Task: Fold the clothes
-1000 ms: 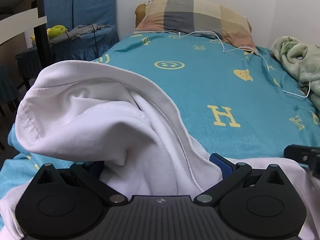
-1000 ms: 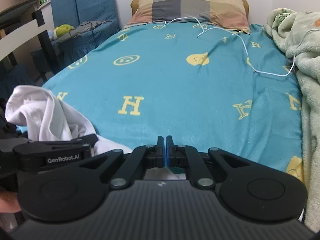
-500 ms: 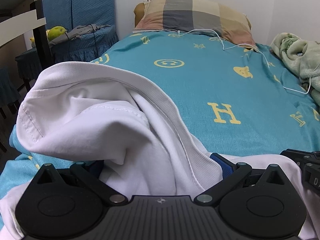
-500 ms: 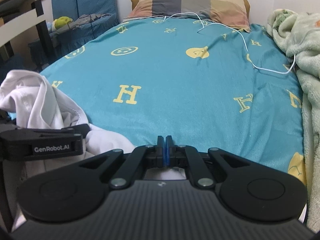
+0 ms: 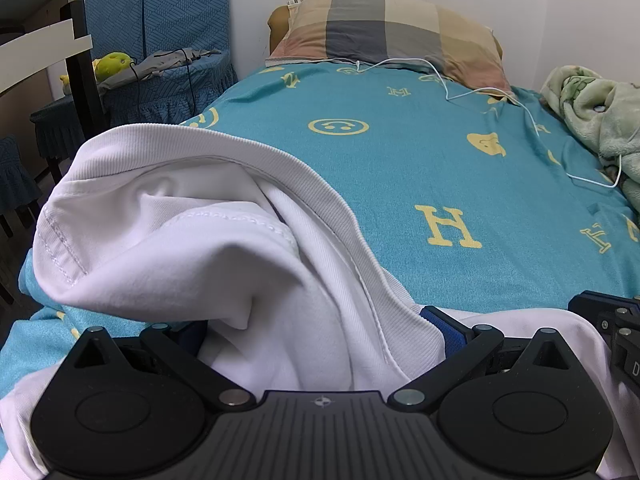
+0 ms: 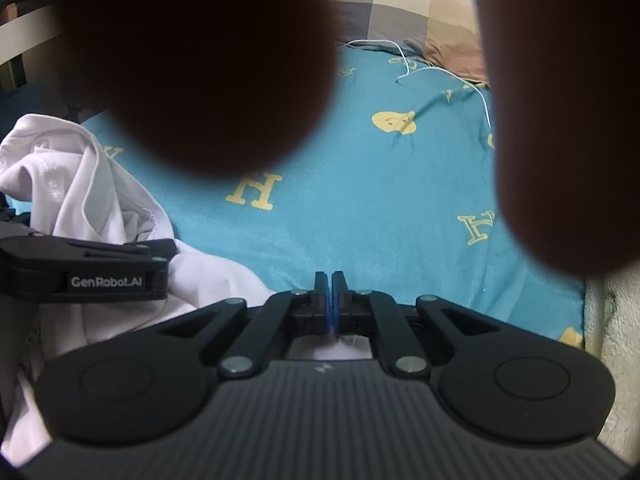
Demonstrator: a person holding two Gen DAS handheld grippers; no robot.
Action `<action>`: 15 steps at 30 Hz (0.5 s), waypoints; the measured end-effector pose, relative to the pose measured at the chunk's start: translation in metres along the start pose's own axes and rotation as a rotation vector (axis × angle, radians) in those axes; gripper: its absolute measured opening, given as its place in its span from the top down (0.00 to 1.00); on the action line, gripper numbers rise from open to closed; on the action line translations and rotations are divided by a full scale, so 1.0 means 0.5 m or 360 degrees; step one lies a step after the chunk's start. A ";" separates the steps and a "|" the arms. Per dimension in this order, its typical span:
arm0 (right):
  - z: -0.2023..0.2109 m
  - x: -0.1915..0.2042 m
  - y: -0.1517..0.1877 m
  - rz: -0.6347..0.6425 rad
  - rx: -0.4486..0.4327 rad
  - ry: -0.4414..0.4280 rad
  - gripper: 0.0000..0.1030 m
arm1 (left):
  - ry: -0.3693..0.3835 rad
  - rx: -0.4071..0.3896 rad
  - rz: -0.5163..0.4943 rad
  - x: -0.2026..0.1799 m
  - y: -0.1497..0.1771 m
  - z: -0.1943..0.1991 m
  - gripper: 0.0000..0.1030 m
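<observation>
White shirt bunched at the near edge of the bed, between two handheld grippers.

The left gripper [image 5: 320, 332] has its fingers [image 5: 448, 330] wide apart with a thick fold of the white shirt [image 5: 180, 248] heaped between and beyond them; whether they press it cannot be told. The right gripper [image 6: 331, 300] angles down over the blue sheet [image 6: 360, 200], its fingers together on a sliver of the shirt's white cloth. The shirt's ribbed collar arcs up and leftward from the left fingers. Two dark blurred shapes block the right view.
</observation>
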State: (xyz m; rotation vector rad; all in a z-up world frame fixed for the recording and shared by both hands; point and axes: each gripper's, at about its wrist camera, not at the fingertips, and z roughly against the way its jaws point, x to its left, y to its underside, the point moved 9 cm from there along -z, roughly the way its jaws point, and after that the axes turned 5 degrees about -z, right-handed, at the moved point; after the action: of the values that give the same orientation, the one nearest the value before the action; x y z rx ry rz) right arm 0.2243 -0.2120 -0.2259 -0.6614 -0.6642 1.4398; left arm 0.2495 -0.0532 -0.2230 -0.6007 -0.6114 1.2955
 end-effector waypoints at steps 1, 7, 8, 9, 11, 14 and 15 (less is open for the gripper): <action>-0.001 0.001 0.000 -0.0001 0.0002 -0.0010 0.95 | 0.0000 0.0000 0.0000 0.000 0.000 0.000 0.00; -0.011 0.014 0.010 0.0049 0.0042 -0.0031 0.95 | 0.0000 0.0000 0.0000 -0.001 -0.001 0.000 0.00; -0.011 0.016 0.011 0.0055 0.0042 -0.0033 0.95 | 0.0000 0.0000 0.0000 -0.001 -0.001 -0.001 0.00; -0.011 0.019 0.011 0.0066 0.0039 -0.0033 0.95 | -0.0001 0.0000 0.0001 -0.001 -0.001 -0.001 0.00; -0.011 0.024 0.012 0.0083 0.0046 -0.0056 0.95 | -0.0001 -0.0001 0.0001 -0.001 0.000 -0.001 0.00; -0.016 0.031 0.018 0.0111 0.0040 -0.0085 0.95 | -0.0002 0.0000 0.0000 -0.002 -0.001 0.000 0.00; -0.018 0.033 0.021 0.0129 0.0030 -0.0092 0.95 | -0.0003 0.0000 0.0000 -0.002 -0.001 0.000 0.00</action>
State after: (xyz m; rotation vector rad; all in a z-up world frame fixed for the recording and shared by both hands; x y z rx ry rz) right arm 0.2246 -0.1952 -0.2393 -0.6400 -0.6747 1.5432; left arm 0.2497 -0.0541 -0.2229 -0.5996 -0.6128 1.2958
